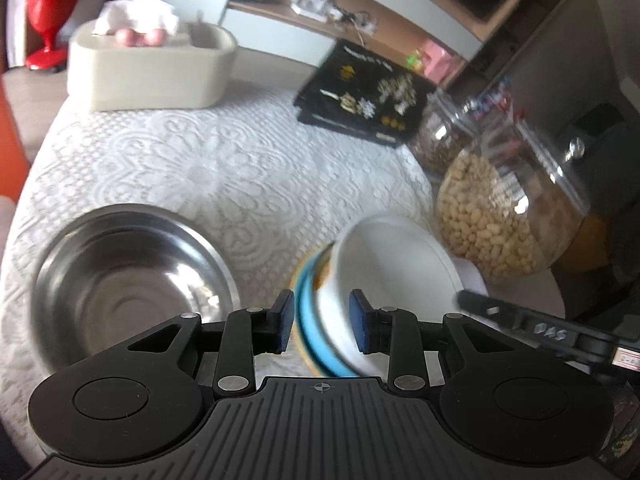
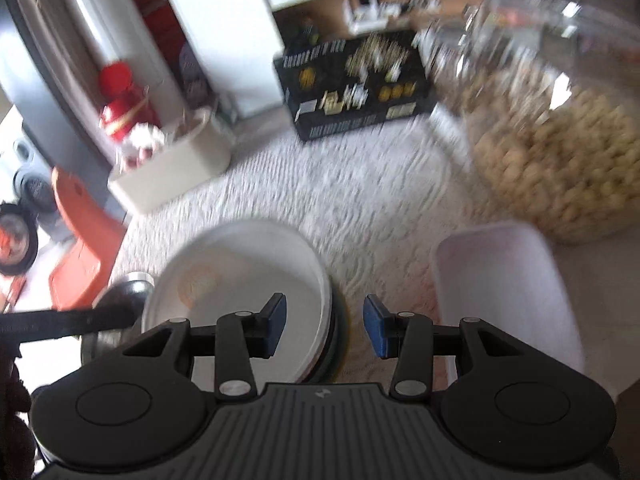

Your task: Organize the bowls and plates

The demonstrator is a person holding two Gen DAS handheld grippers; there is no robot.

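Lace tablecloth (image 1: 224,184), round steel bowl (image 1: 128,280).

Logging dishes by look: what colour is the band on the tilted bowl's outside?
Light blue on the bowl, clearest in the left wrist view.

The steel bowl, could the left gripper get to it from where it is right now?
Probably not yet: the left gripper is clamped on the white bowl's wall. The steel bowl sits close on its left with nothing between, so once it lets go, yes.

Steel bowl (image 1: 128,280) left of stacked bowls (image 1: 384,280)
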